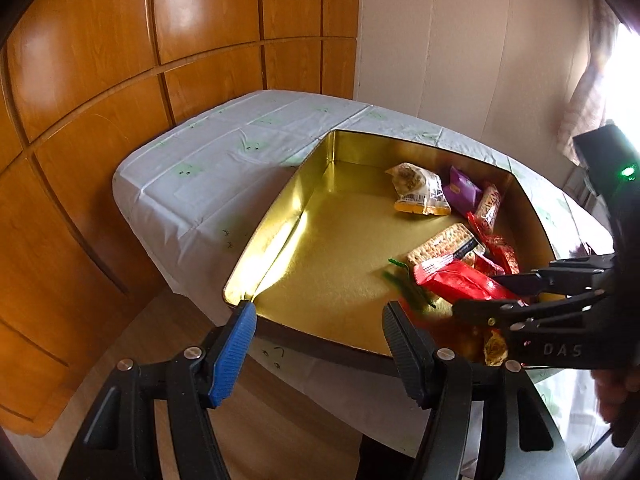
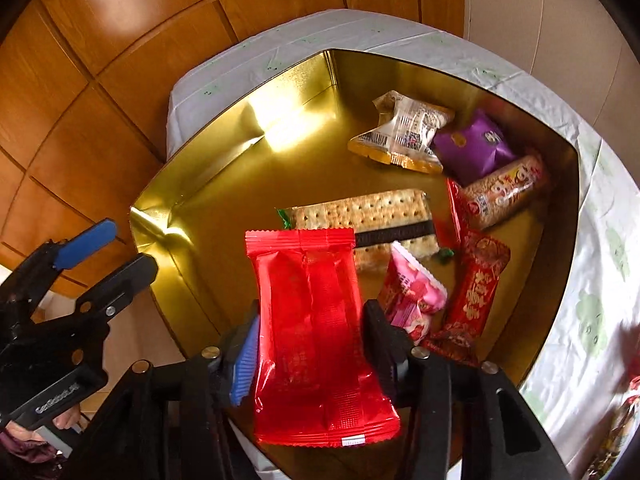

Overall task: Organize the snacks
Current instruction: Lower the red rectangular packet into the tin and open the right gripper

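My right gripper's (image 2: 310,346) ribbed jaws flank a glossy red crimped-foil snack packet (image 2: 312,332) above the gold rectangular tin (image 2: 192,184), grip unclear; my left gripper (image 1: 316,344) gapes empty.

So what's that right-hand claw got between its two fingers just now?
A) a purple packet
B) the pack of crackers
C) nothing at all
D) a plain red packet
D: in the right wrist view the red packet sits between the fingers of the right gripper above the gold tin, while the crackers and purple packet lie inside it.
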`<action>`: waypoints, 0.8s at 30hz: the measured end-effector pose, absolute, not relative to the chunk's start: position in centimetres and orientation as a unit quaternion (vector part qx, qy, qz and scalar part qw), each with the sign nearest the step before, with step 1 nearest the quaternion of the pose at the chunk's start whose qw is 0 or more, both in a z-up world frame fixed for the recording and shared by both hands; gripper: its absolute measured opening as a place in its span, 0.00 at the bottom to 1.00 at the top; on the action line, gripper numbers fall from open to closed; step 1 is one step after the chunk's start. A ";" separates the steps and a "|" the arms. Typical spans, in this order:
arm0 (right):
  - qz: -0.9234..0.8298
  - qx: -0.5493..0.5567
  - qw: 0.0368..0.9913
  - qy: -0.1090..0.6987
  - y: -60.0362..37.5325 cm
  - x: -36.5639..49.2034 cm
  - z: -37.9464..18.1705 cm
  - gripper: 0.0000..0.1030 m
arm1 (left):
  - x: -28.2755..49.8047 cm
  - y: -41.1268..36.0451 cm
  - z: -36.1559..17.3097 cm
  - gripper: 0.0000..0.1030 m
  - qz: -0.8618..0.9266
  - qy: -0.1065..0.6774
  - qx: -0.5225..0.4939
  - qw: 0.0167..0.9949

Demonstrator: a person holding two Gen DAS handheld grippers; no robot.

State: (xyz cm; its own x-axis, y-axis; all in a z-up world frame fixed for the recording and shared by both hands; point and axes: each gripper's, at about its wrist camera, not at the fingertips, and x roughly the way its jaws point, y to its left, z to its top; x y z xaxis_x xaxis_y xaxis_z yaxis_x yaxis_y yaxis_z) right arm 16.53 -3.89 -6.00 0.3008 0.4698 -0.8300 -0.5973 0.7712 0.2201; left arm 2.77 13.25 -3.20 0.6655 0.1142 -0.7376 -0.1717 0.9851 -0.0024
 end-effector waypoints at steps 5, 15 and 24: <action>0.338 -0.067 0.807 0.479 -5.3 15.4 -5.2 0.53 | 2.8 13.0 -3.1 0.64 0.076 0.400 -0.037 0.912; 0.321 -0.105 0.816 0.468 -3.3 15.2 -5.9 0.23 | 2.9 12.6 -2.9 0.64 0.068 0.398 -0.037 0.914; 0.308 -0.090 0.820 0.474 -3.2 15.8 -6.8 0.23 | 2.8 12.8 -2.9 0.64 0.070 0.398 -0.038 0.914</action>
State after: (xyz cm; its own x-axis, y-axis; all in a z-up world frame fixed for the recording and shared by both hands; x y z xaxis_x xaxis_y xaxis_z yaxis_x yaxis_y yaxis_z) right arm 15.77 -3.24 -6.84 0.3620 0.4193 -0.8326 -0.5905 0.7942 0.1432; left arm 2.77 12.79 -2.91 0.6728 0.0987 -0.7332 -0.1589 0.9872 -0.0130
